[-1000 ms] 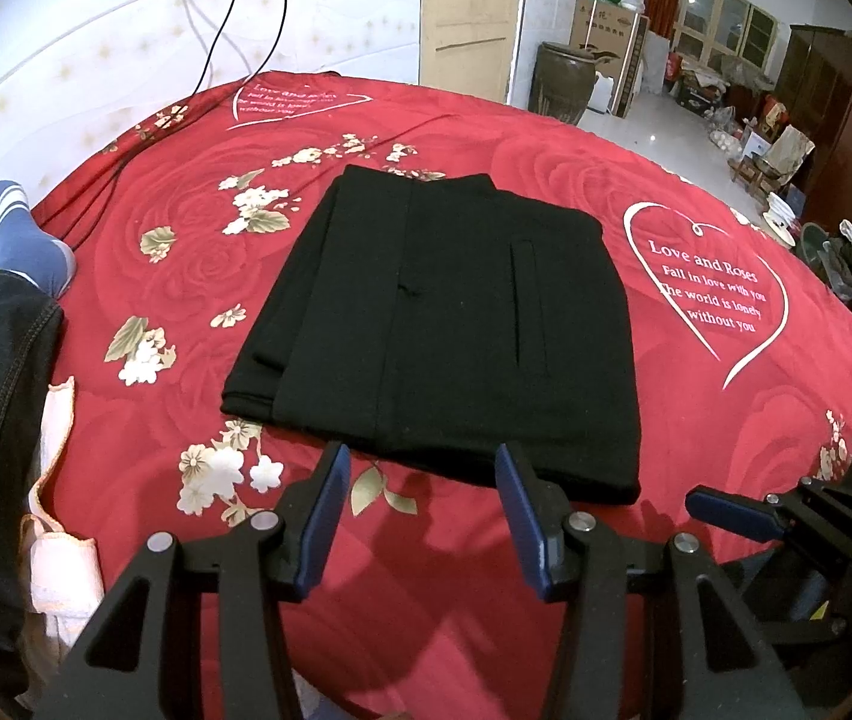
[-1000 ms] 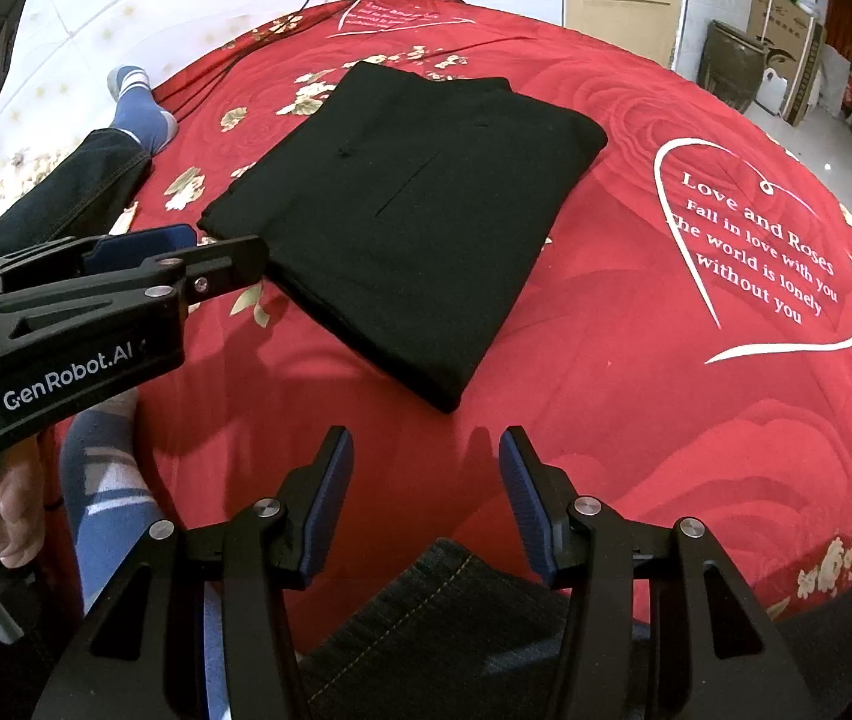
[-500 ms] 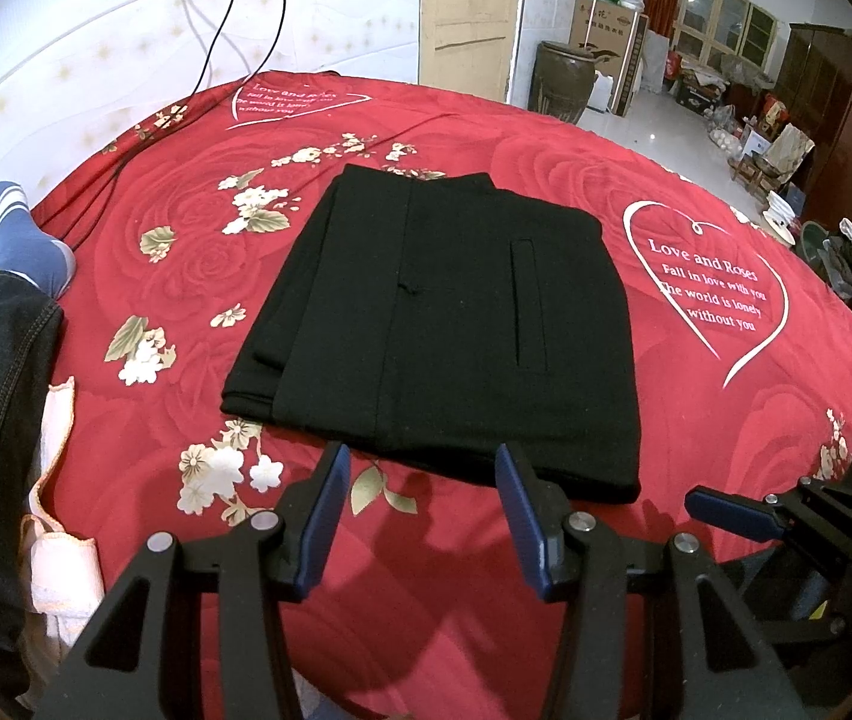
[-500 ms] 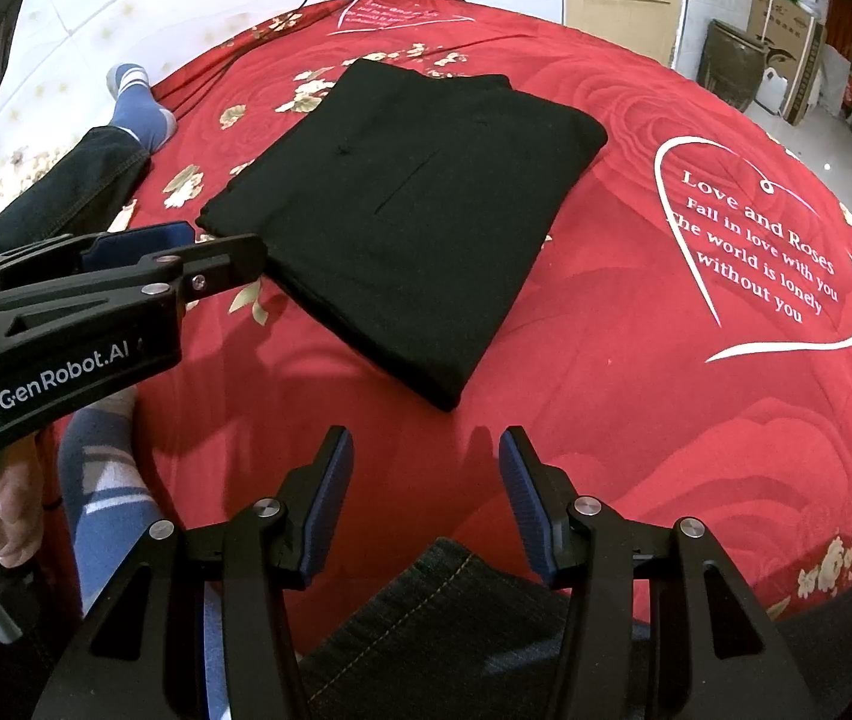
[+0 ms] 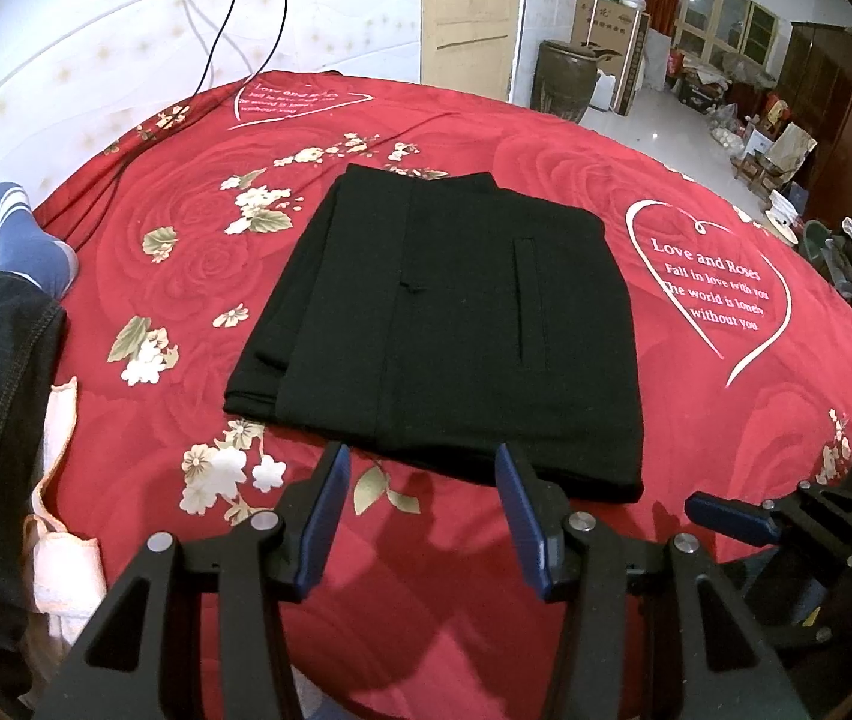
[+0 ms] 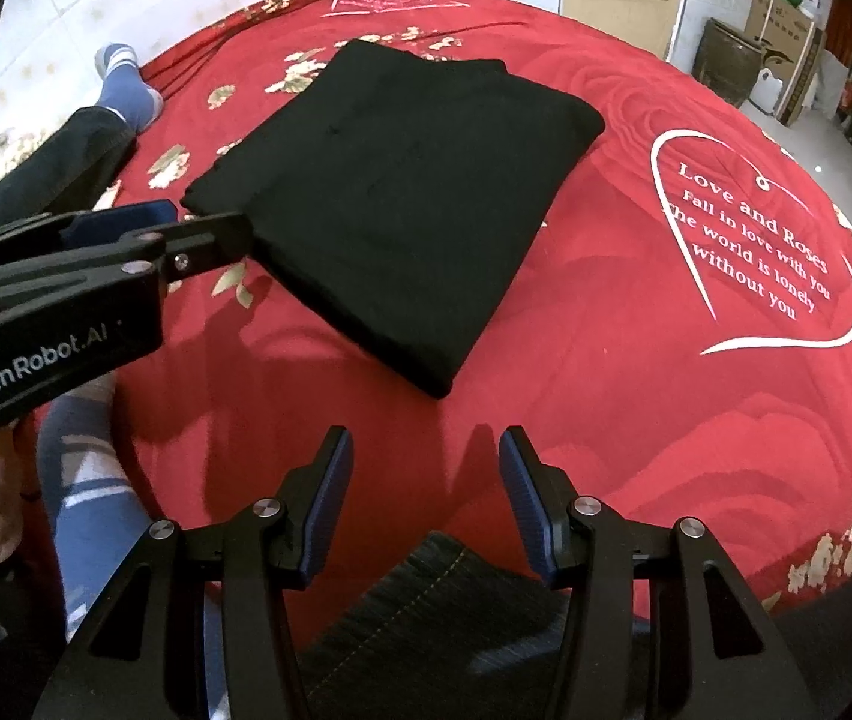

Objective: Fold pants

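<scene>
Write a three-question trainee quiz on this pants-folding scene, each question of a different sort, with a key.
1. True or false: the left tool is clamped on the black pants.
2. Multiple choice: the pants lie on the red bedspread as A) a folded flat stack, B) a crumpled heap, C) a garment hanging over the edge.
3. Fill in: the white heart printed on the bedspread begins "Love and ____".

Key:
1. False. Both the left tool and the right tool are open and short of the cloth.
2. A.
3. Roses.
</scene>
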Demonstrator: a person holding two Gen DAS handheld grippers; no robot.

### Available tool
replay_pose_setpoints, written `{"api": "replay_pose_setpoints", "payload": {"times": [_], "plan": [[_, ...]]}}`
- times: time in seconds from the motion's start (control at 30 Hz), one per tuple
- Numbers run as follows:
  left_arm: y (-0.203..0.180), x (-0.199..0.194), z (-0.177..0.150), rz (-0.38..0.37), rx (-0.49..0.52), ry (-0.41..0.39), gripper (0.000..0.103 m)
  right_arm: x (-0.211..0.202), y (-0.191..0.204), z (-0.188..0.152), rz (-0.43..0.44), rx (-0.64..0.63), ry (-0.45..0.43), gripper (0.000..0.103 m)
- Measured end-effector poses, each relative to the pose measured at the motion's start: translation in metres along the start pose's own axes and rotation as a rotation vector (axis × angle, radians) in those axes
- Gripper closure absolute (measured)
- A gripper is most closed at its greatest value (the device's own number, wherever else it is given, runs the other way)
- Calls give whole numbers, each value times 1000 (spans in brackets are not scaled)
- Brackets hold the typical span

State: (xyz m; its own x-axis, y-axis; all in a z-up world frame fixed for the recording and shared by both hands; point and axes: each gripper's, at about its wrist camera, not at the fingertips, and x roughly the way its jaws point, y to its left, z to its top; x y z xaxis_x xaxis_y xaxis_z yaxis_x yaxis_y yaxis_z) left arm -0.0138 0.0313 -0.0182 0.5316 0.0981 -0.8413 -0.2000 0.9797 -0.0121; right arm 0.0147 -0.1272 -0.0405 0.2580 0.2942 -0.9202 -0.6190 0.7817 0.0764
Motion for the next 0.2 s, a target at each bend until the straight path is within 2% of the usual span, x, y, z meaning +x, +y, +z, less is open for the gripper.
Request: {"api": "replay_pose_setpoints", "payload": {"times": [0.07, 0.2], "plan": [[0, -1, 1, 0, -1, -6, 50, 2, 1, 0, -13, -3, 12, 52], [2, -4, 2, 5, -3, -19, 50, 14, 3, 1, -61, -13, 90, 52]]}}
